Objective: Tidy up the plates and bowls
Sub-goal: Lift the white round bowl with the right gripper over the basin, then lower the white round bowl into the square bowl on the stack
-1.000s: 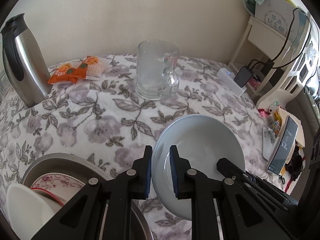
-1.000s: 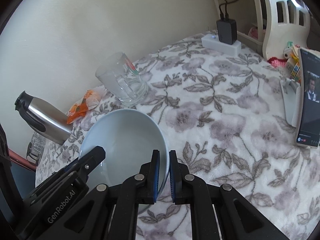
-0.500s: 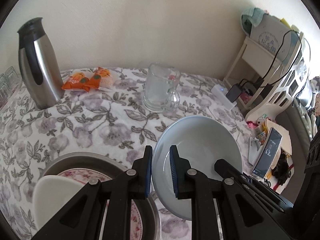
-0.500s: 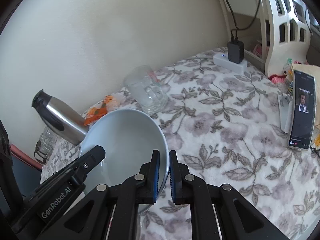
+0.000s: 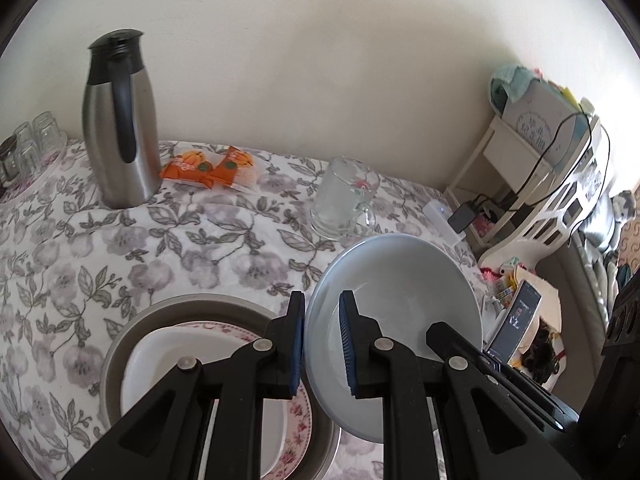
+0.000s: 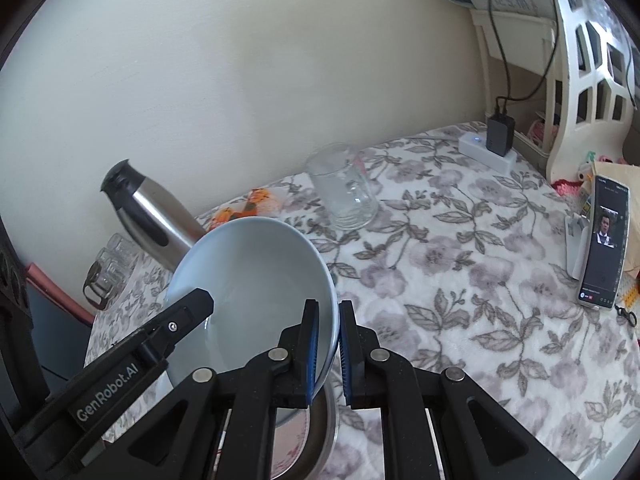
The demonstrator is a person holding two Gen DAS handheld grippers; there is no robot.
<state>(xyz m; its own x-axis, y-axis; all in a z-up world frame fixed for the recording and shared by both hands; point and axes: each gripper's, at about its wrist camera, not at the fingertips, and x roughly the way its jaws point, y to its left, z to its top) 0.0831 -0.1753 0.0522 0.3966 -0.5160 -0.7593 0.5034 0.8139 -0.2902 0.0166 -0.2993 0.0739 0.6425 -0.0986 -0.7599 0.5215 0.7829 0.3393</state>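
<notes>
The pale blue bowl (image 5: 394, 304) is held tilted above the floral-clothed surface (image 5: 120, 248), its open mouth facing up and toward the cameras, its far rim raised toward the wall; being round, it has no long axis. The left claw (image 5: 322, 344) is clamped on the bowl's left rim, one pad outside and one inside, and the right claw (image 6: 328, 350) is pinched tight on the opposite rim. Just left of and below the bowl sits a grey metal basin (image 5: 120, 344) holding a rose-patterned plate (image 5: 298, 408) with a white dish (image 5: 152, 364) on top. Compared with a second ago, both claws and the bowl have risen: the glass mug (image 5: 344, 200), the steel jug (image 5: 118, 120) and the orange snack packets (image 5: 210, 168) look smaller and farther off, more of the basin is exposed, and small glasses (image 5: 30, 148) have come into view at the left. The left claw's arm reads "GenRobot.AI" in the right wrist view. A phone (image 6: 604, 242) stands propped at the right, its screen lit.
</notes>
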